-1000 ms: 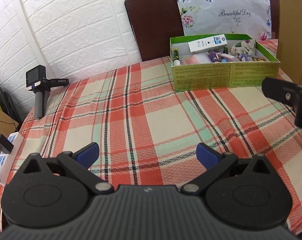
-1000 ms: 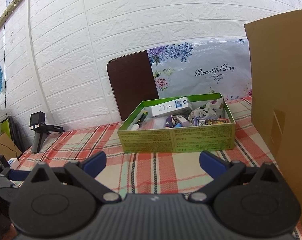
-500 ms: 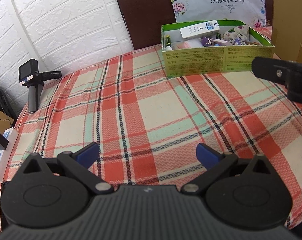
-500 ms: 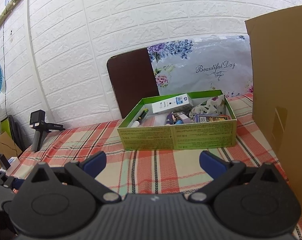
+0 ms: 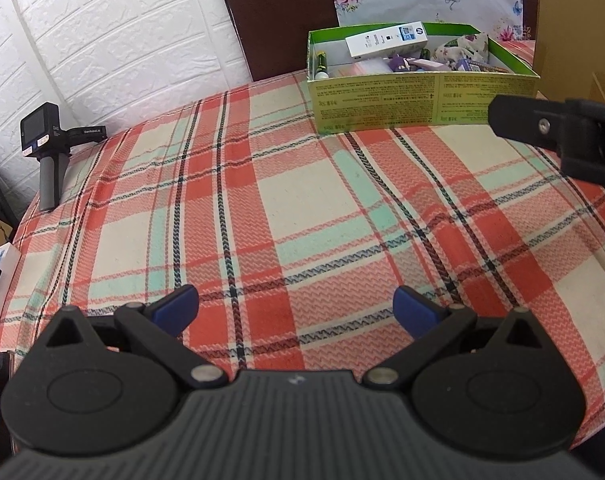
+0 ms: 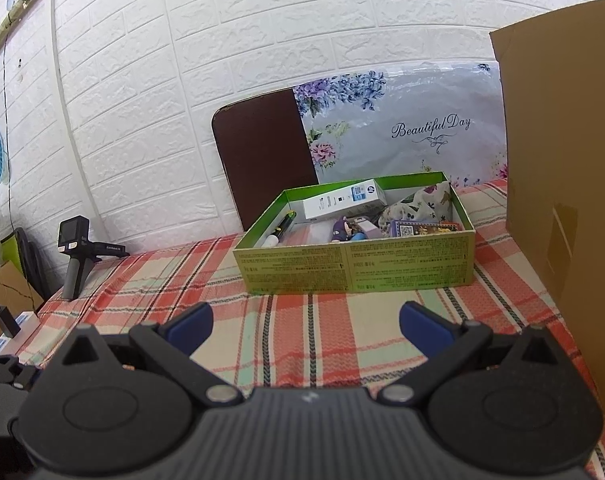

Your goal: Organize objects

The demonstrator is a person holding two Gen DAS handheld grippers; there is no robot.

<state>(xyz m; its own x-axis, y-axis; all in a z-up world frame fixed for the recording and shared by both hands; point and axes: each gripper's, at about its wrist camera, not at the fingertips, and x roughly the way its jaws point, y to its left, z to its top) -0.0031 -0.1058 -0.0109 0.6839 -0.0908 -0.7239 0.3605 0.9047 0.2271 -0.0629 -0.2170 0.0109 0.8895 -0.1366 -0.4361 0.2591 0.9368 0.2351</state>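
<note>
Both grippers are hanging wide open and empty — the left gripper (image 5: pixel 294 304) over bare plaid tablecloth (image 5: pixel 302 208), the right gripper (image 6: pixel 304 322) facing the green cardboard box (image 6: pixel 358 270) near the surface's far edge. Its contents look light; the white HP carton (image 6: pixel 344 199) seems stiff — probably best pinched across its narrow sides.
</note>
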